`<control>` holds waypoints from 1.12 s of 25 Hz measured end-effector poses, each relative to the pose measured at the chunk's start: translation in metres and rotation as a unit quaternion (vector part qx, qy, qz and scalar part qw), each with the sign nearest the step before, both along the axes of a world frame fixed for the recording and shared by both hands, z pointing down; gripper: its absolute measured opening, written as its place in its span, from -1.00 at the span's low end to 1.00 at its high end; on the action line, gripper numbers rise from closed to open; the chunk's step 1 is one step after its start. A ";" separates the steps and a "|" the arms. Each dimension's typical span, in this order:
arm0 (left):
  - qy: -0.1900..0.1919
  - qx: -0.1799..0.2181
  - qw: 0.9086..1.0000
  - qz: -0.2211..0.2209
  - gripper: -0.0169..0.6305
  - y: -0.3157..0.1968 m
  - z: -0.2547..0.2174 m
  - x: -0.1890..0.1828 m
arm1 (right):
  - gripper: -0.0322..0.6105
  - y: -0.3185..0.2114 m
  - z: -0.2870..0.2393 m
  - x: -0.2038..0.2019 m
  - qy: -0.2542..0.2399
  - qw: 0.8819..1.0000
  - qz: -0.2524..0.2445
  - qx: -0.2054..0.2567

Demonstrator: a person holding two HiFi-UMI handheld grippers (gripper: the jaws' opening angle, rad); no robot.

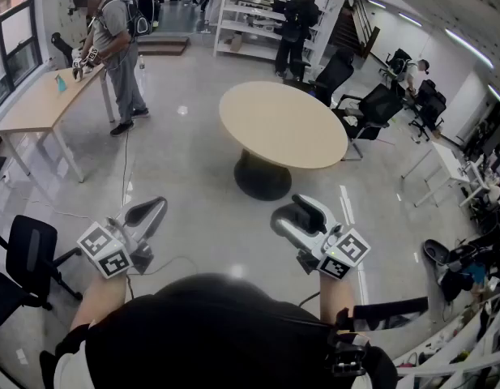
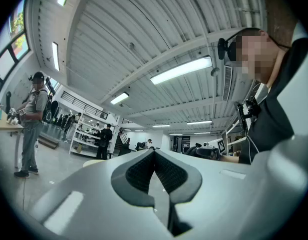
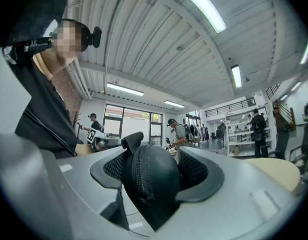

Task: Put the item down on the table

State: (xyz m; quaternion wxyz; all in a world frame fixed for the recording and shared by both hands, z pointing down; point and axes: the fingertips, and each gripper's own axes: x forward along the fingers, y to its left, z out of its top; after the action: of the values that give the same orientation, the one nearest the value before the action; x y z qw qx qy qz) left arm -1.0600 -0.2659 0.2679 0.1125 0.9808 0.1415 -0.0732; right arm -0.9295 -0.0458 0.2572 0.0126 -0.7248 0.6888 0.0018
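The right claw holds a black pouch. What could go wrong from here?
1. The black rounded zipped fabric pouch bulges out of the right claw; its curved surface may slip free.
2. The round beige table stands well ahead of the claw; opening now would probably drop the pouch on the floor.
3. A thin cable lies on that floor; feet might catch it.

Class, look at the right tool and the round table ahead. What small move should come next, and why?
Probably carry the right tool forward toward the round table: its jaws grip a black zippered pouch, and the table lies some way ahead.
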 end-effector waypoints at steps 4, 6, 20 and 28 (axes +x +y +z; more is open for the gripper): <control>0.001 0.003 1.000 0.003 -0.96 0.001 -0.001 0.001 | 0.06 0.000 0.002 0.001 0.002 1.000 0.001 0.000; 0.000 0.006 1.000 0.004 -0.96 0.002 0.000 0.000 | 0.06 0.000 0.004 -0.001 0.002 1.000 0.001 0.000; -0.002 0.008 1.000 0.013 -0.96 0.017 -0.002 0.008 | 0.07 0.018 0.005 0.006 -0.020 1.000 -0.003 0.010; -0.006 0.007 0.999 0.031 -0.96 0.043 -0.003 0.030 | 0.06 0.046 0.007 0.017 -0.020 1.000 0.012 0.006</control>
State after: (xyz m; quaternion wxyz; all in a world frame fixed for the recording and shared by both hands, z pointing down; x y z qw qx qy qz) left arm -1.0300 -0.2233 0.2650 0.1090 0.9771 0.1718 -0.0628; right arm -0.9125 -0.0001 0.2646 0.0311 -0.7325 0.6800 -0.0087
